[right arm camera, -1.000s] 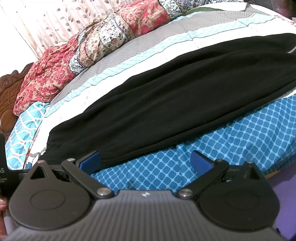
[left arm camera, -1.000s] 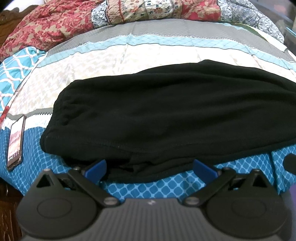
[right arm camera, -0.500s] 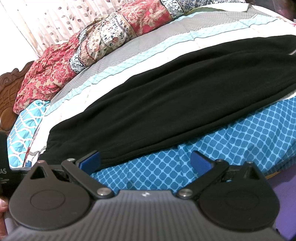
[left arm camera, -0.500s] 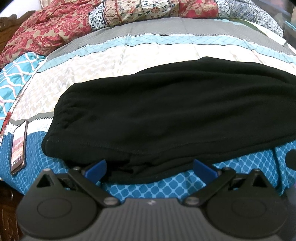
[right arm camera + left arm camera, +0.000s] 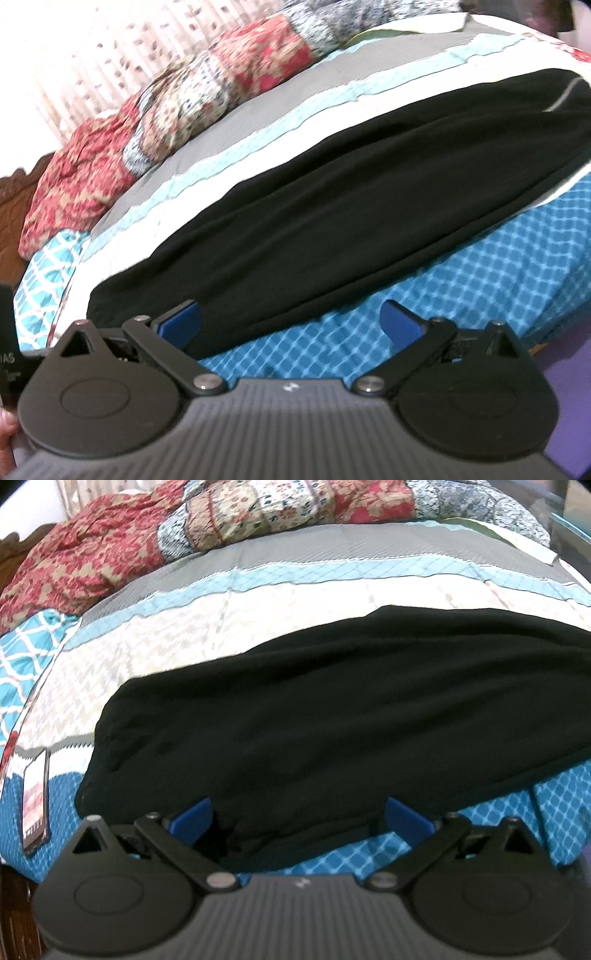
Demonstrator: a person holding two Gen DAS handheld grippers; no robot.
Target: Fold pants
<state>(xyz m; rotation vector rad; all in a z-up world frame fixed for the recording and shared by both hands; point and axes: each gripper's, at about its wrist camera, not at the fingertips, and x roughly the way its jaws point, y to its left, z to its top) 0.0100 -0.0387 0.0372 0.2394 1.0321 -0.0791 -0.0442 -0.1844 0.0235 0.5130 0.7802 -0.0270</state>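
I've pushed my left gripper (image 5: 297, 814) closer; its spread jaws now straddle the near hem of the black pants (image 5: 332, 716) (lying along the bed (image 5: 258, 598)). Right gripper (image 5: 291, 319) gapes, empty.

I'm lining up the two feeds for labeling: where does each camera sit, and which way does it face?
Left wrist: on the left gripper at the bed's near edge, facing across the black pants toward the quilt; both blue fingers show, spread apart; phone at left.
Right wrist: on the right gripper, same edge, looking along the pants; fingers spread.
Shared: pants, bedspread, quilt.
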